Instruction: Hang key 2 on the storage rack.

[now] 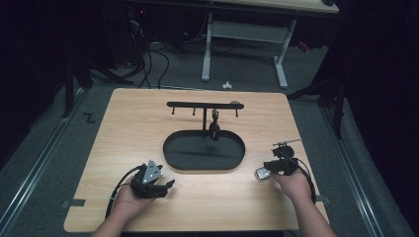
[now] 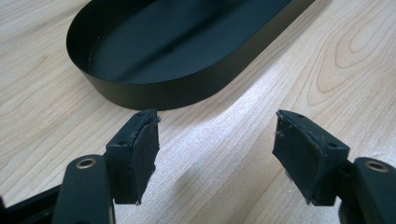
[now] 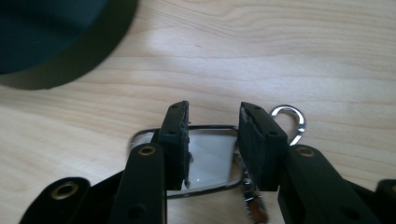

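High view: overhead, facing forward and down, whole table (image 1: 148, 207) visible. Left gripper view: low, close, facing black tray (image 2: 154, 91). Right gripper view: close, steeply downward. All share tray and tabletop.

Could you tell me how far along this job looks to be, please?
Done: one dark item hangs from the rack over the black tray. In hand: the right gripper has its jaws apart astride a silver-framed tag lying on the table, not lifted. The left gripper is open near the tray. Left, probably: gripping the tag and hanging it on a free hook.
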